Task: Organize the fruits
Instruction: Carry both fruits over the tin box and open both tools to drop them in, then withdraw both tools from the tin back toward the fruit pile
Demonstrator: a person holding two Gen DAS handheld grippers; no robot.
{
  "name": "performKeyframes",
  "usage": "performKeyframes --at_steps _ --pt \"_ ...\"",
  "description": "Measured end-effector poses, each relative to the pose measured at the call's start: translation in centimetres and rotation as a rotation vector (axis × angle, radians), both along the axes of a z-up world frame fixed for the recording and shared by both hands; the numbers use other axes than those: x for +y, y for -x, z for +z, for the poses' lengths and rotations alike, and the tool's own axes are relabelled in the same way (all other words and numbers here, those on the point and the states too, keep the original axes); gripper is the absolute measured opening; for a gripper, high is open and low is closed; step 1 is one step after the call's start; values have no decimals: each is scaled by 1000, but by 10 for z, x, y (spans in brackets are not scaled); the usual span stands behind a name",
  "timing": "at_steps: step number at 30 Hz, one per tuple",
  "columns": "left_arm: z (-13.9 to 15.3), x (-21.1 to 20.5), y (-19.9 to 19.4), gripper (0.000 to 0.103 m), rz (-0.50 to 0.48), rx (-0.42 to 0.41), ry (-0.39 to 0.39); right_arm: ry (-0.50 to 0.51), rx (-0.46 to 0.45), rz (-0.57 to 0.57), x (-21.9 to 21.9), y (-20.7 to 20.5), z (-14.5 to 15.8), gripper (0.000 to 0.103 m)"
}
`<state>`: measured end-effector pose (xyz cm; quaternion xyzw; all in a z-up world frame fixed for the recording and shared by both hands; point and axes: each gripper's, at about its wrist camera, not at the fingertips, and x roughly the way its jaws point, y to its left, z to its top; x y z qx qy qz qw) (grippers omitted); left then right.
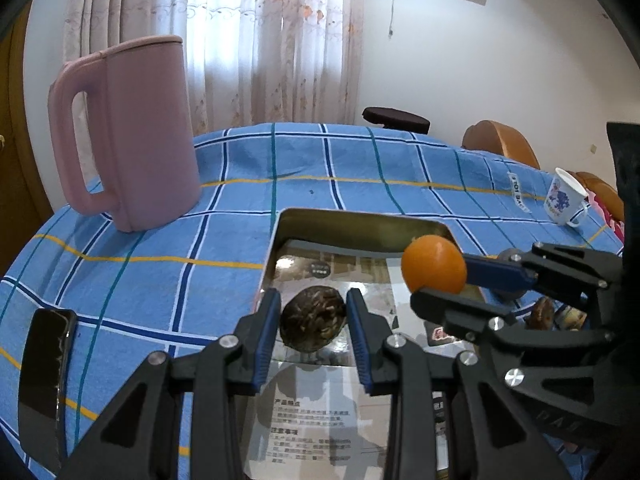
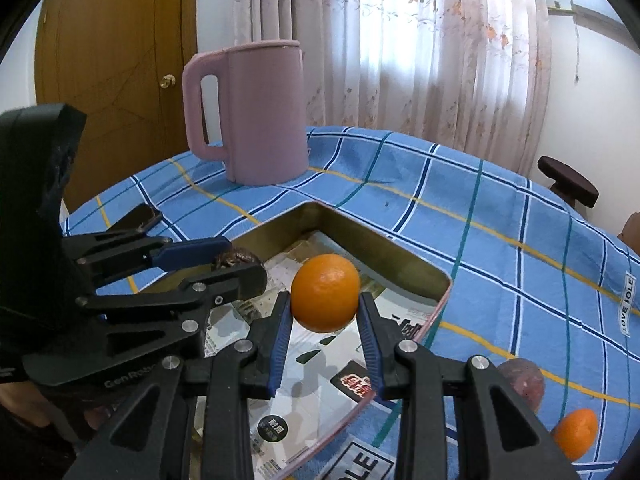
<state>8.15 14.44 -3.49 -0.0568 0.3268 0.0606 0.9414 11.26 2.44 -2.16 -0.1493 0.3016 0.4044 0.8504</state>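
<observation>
Two fruits [image 2: 520, 384] half-hidden behind right hand-held gripper [image 2: 325, 320].

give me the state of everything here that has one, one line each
left gripper: shut on the dark wrinkled fruit, over the tray
right gripper: shut on the orange, held above the tray
tray: open-topped, lined with printed paper
pink jug: upright, lid on
white mug: tilted in the fisheye view, on the cloth
second orange: loose on the cloth, outside the tray
phone: screen dark
</observation>
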Motion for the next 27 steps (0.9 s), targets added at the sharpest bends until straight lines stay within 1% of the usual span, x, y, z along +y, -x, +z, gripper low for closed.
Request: performKeyframes --at_steps 7,17,21,23,24,25,26,27 --pt "-4 3 -4 35 3 17 -5 29 10 5 8 -2 -8 35" --pt "-4 1 -8 36 7 27 -42 54 23 -6 11 -4 -14 35" --pt "-4 1 -6 37 13 30 -47 54 23 -9 9 -3 -15 38" --pt "0 0 -2 38 22 22 -44 46 16 -12 7 -1 -13 42" --pt "2 0 0 40 24 17 -41 41 10 -16 5 1 -10 43" --pt "4 0 3 46 25 10 -37 35 5 -21 3 2 -8 44" --pt "8 -1 8 62 47 0 -47 29 3 -24 -1 3 -5 44" --pt "11 -1 13 70 65 -16 -56 23 -1 -24 -5 6 -1 44"
